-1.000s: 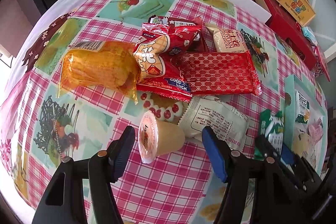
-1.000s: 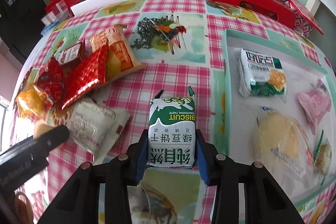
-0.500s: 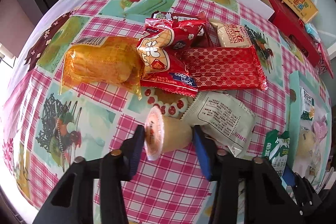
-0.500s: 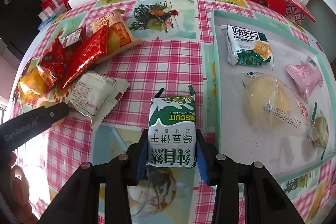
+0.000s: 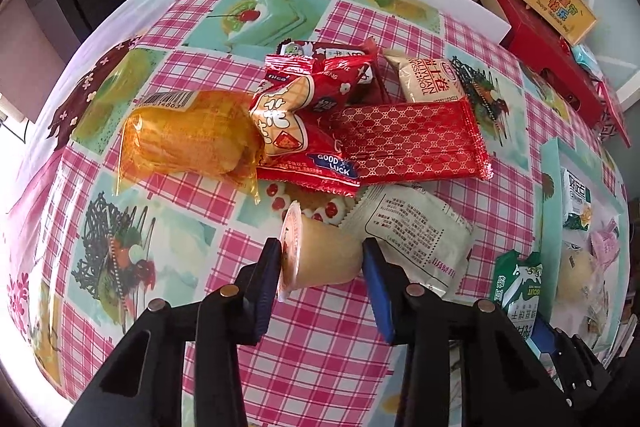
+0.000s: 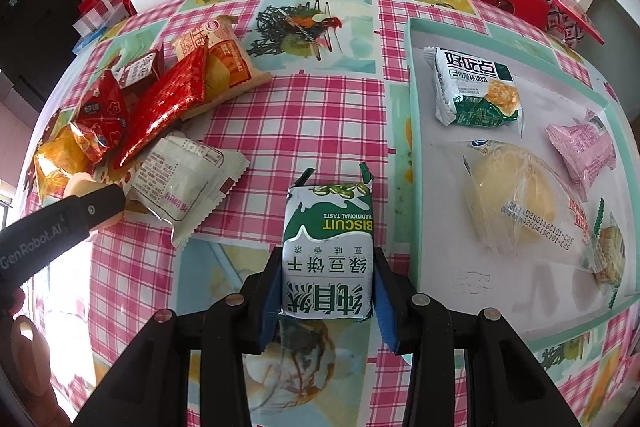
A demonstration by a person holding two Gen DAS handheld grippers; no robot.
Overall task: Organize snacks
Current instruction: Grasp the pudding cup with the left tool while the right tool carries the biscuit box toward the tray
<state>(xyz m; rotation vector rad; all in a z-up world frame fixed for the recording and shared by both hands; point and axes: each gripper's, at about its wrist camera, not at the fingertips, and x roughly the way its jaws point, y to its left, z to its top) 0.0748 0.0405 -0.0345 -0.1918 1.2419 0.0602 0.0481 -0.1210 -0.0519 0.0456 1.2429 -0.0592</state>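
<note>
Your left gripper [image 5: 320, 267] had its fingers clamped on the jelly cup [image 5: 320, 255], which lay on its side on the worktop [image 5: 192, 187] touching the white packet [image 5: 416, 231]. Your right gripper [image 6: 326, 291] pinched the biscuit pack [image 6: 328, 251], raised just left of the tray [image 6: 412, 147]. The cup's taper could have let it squirt free (lid and base give poor purchase). Open room lay left of the cup; the right hand only had the tray's low wall to clear.

Left tongs [image 5: 320, 263] clamping jelly cup [image 5: 320, 259], snack packets [image 5: 360, 139] beyond
</note>
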